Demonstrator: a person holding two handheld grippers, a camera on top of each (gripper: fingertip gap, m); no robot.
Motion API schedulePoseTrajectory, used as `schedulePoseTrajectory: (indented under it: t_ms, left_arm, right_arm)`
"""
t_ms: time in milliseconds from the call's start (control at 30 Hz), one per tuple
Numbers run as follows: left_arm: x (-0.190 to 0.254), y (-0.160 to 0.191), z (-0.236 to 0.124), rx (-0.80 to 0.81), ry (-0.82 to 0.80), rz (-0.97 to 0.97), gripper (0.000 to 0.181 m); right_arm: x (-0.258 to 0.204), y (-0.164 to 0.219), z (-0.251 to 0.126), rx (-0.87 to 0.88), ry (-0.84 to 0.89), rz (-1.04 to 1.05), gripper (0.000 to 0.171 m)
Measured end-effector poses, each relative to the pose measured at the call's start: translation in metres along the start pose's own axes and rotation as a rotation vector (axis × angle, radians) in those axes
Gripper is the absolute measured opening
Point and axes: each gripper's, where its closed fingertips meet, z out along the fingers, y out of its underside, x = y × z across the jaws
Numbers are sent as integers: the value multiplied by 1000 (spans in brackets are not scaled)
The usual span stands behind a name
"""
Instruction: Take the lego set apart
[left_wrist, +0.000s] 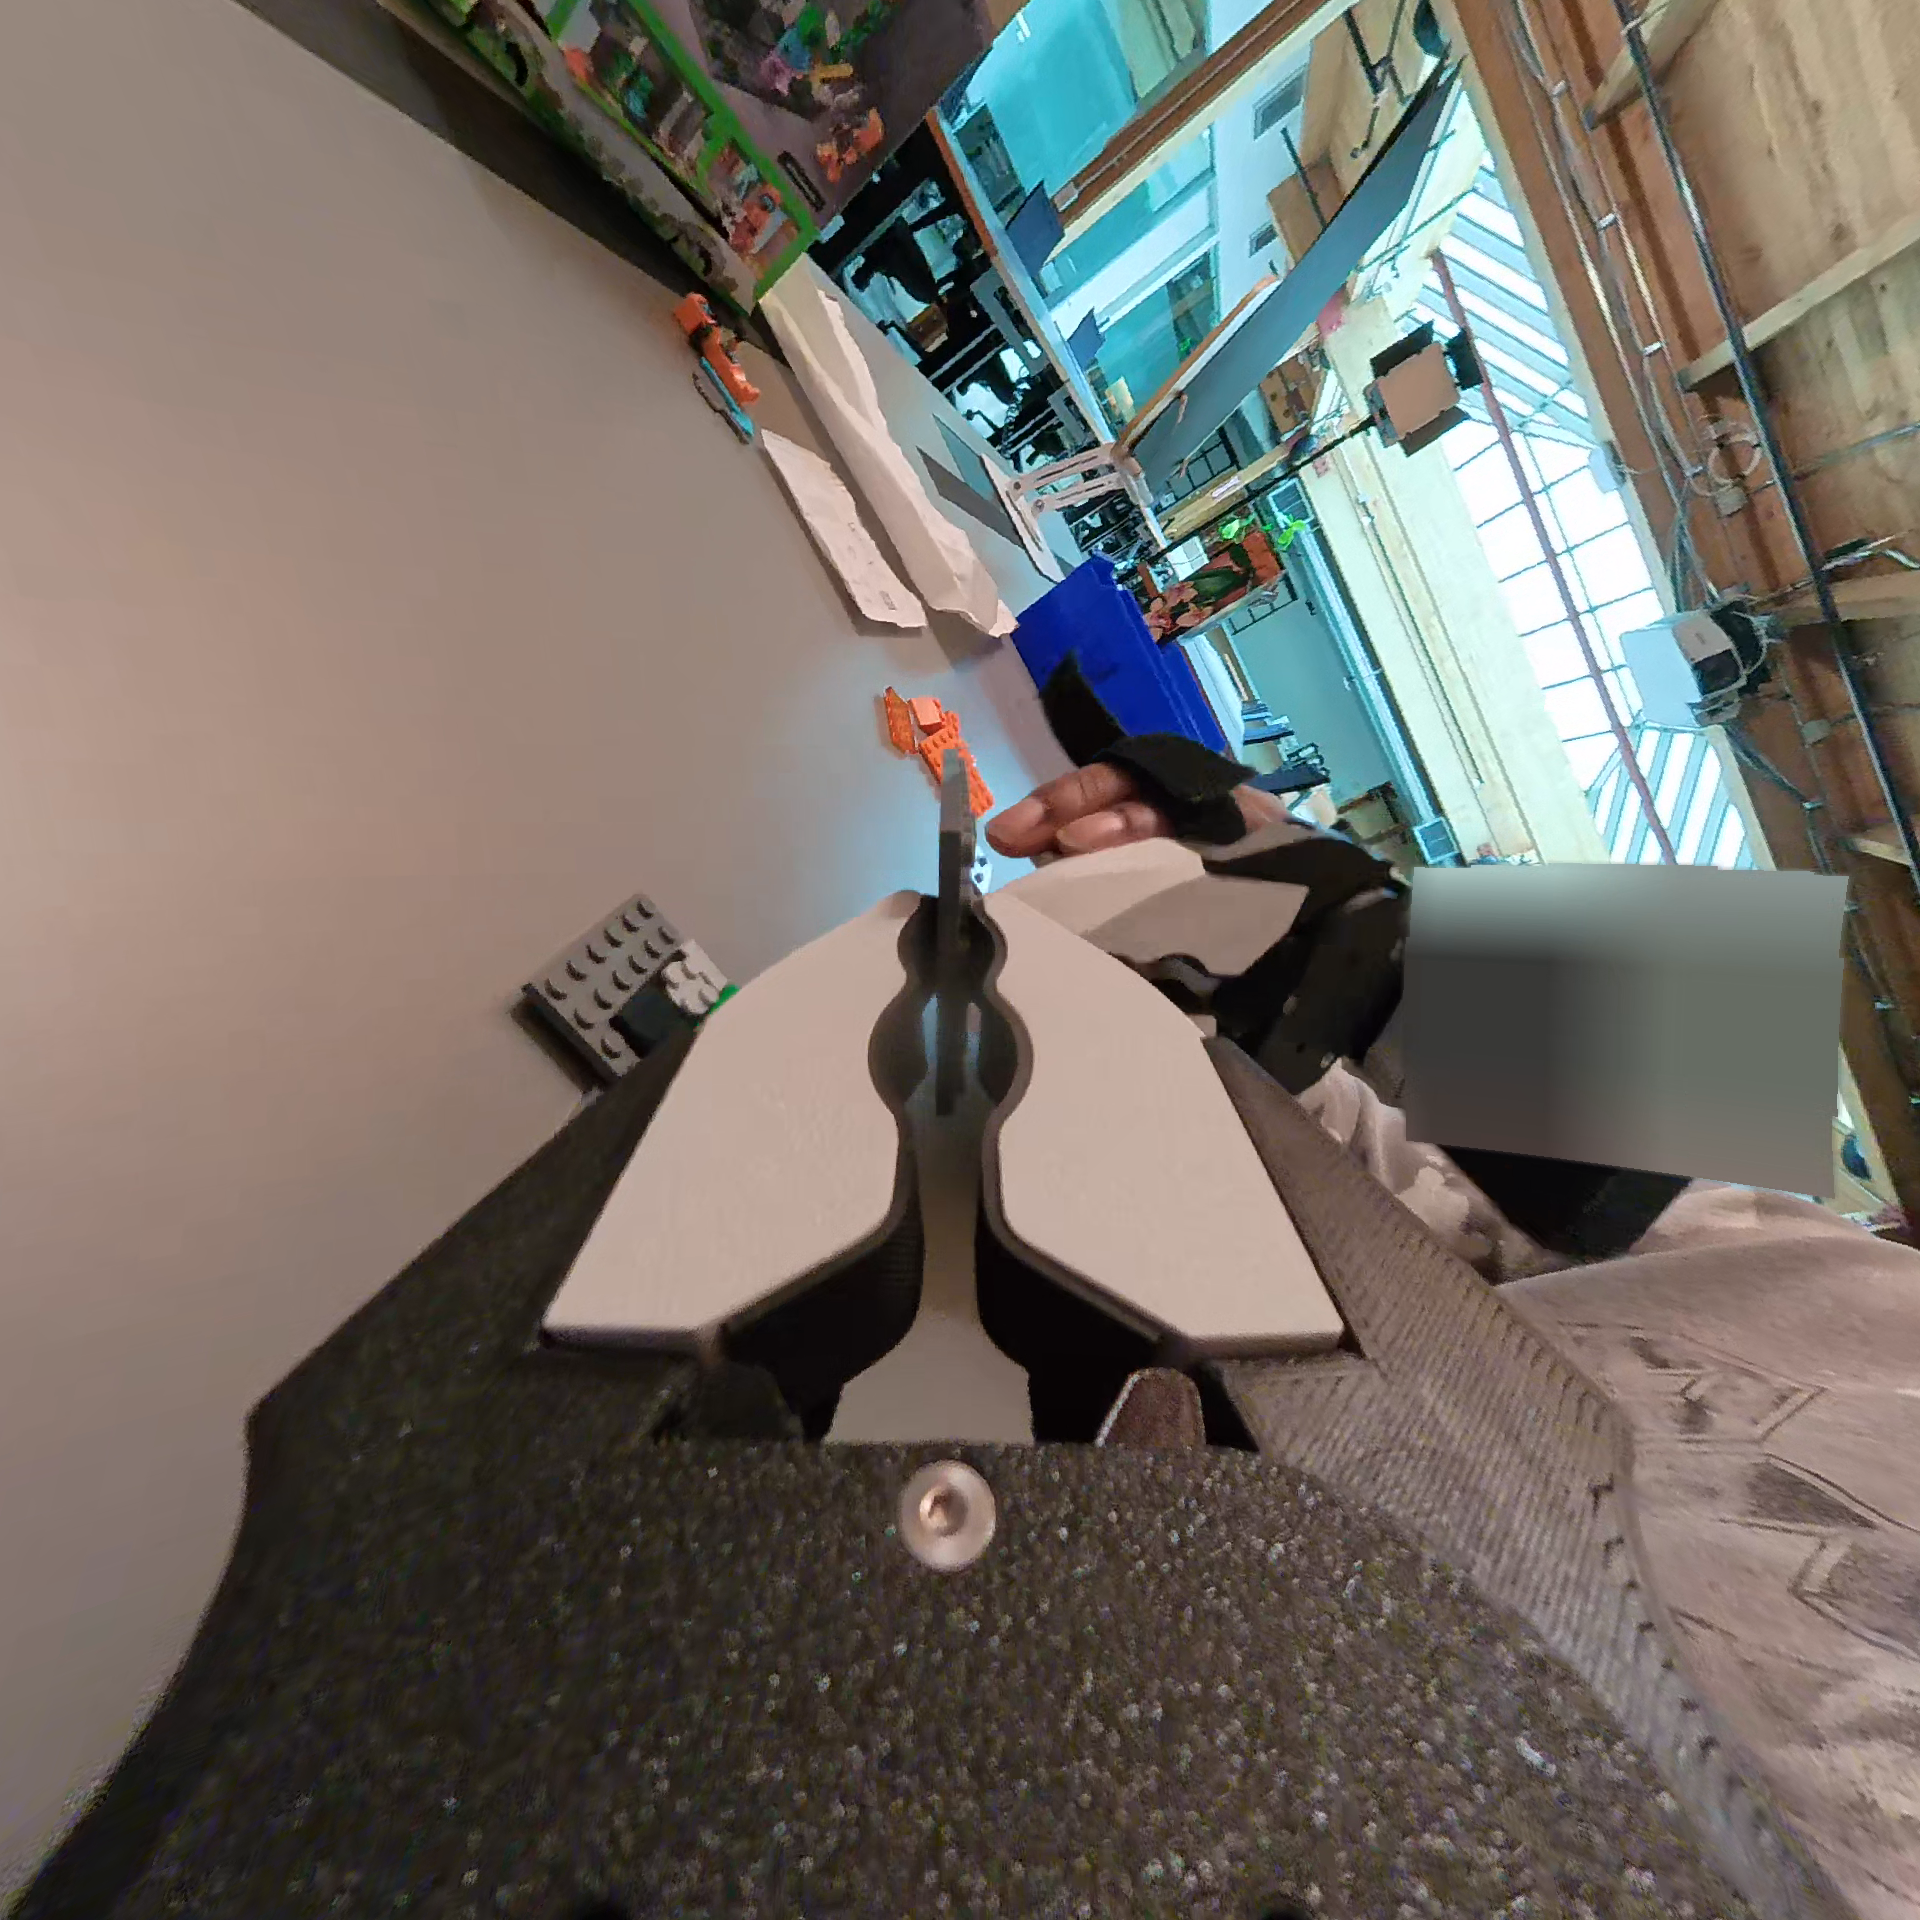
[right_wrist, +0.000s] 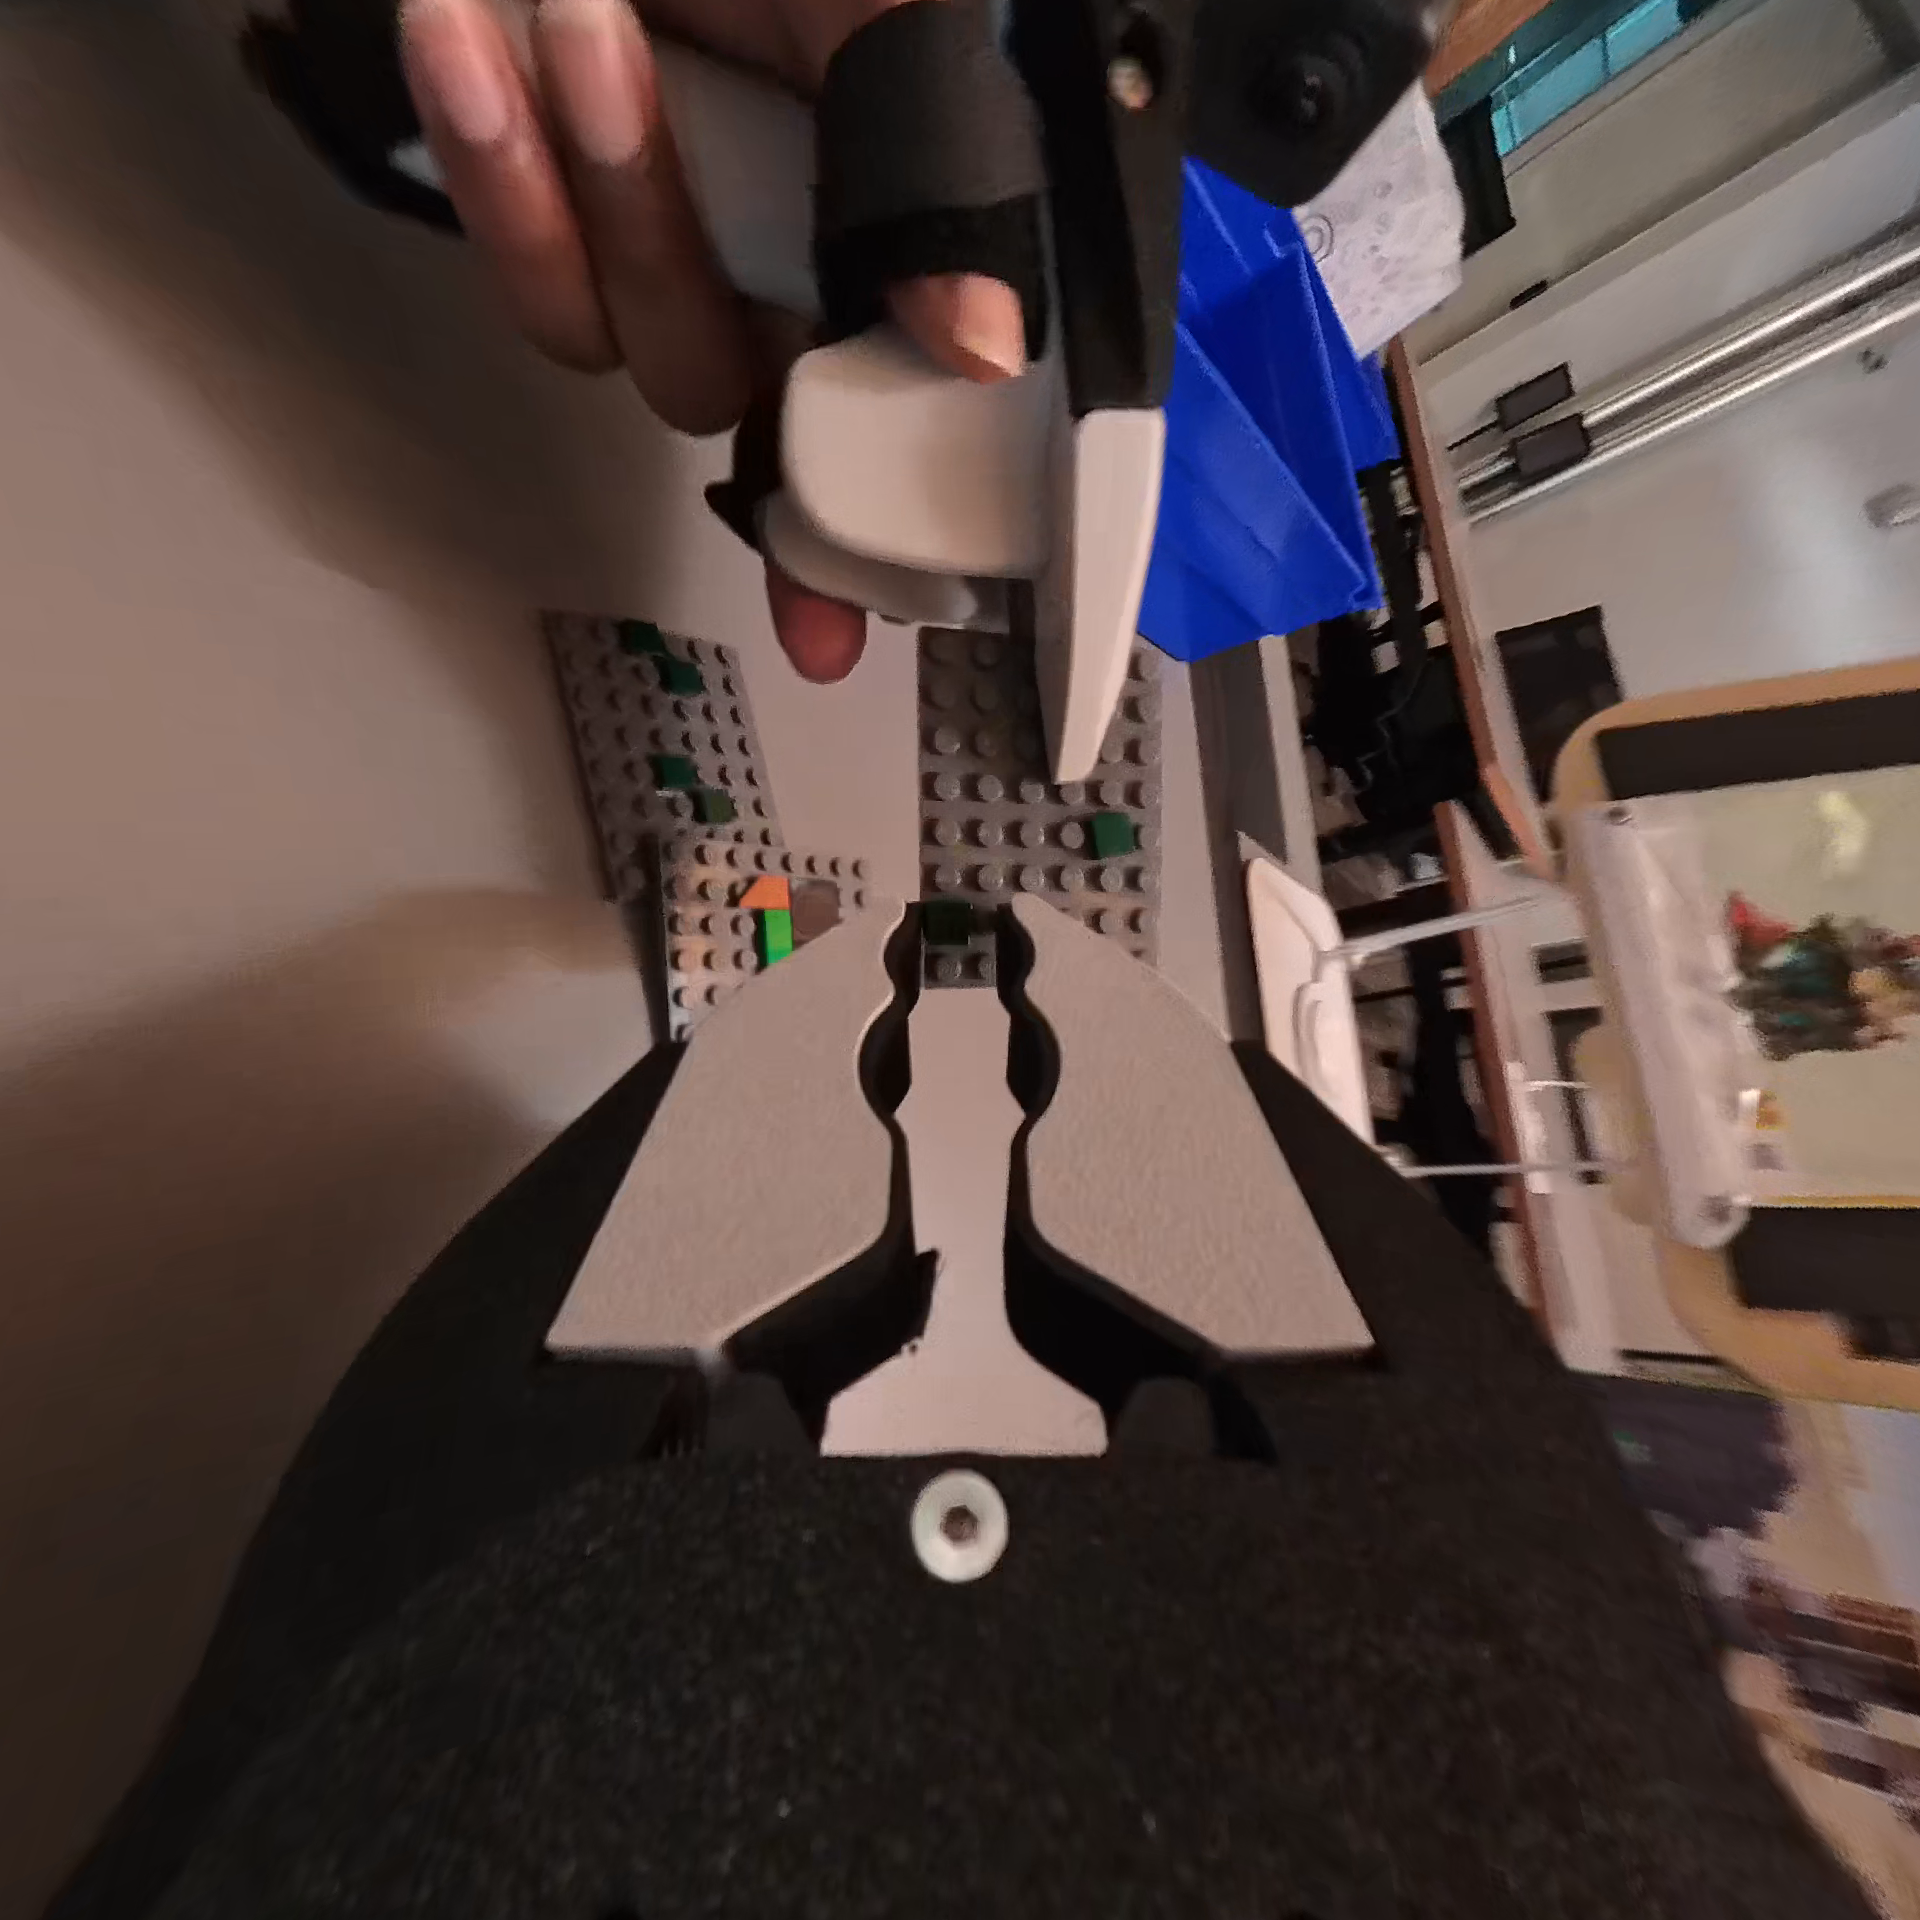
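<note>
The left gripper (left_wrist: 951, 914) clamps a grey plate (left_wrist: 956, 821) edge-on; the right gripper (right_wrist: 958, 920) pinches its dark green brick (right_wrist: 948, 922).

Left gripper (left_wrist: 951, 914), closed edge-on upon a thin grey plate (left_wrist: 956, 831) that projects toward 12 o'clock. At 10 o'clock, a studded grey lego base (left_wrist: 613, 977) lies on the table (left_wrist: 312, 623). Loose orange bricks (left_wrist: 930, 732) lie beyond the plate. At 1 o'clock, a hand (left_wrist: 1081, 816) and blue bins (left_wrist: 1101, 644).
</note>
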Motion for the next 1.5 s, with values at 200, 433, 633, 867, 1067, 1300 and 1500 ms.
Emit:
schedulePoseTrajectory:
  t_ms: [200,433,633,867,1067,1300,1500]
  left_arm:
    - [-8,4,0,-25,-5,-49,6]
    - [-4,10,3,-67,-11,3,6]
    - [0,10,3,-71,-41,103,5]
    - [-4,14,6,-91,-106,202,6]
    - [-6,17,9,-110,-135,242,7]
    - [-9,19,13,-127,-179,321,9]
    - [-10,20,16,-141,-185,344,10]
  right_arm:
    - [-9,1,6,-4,-33,-9,9]
    - [-15,1,1,5,-122,86,7]
    - [-15,-1,-2,17,-137,116,7]
    - [-21,-1,-4,29,-196,173,6]
    - [-23,0,-9,64,-246,225,6]
    - [-26,2,-13,78,-268,241,6]
    - [-26,2,-18,93,-241,241,6]
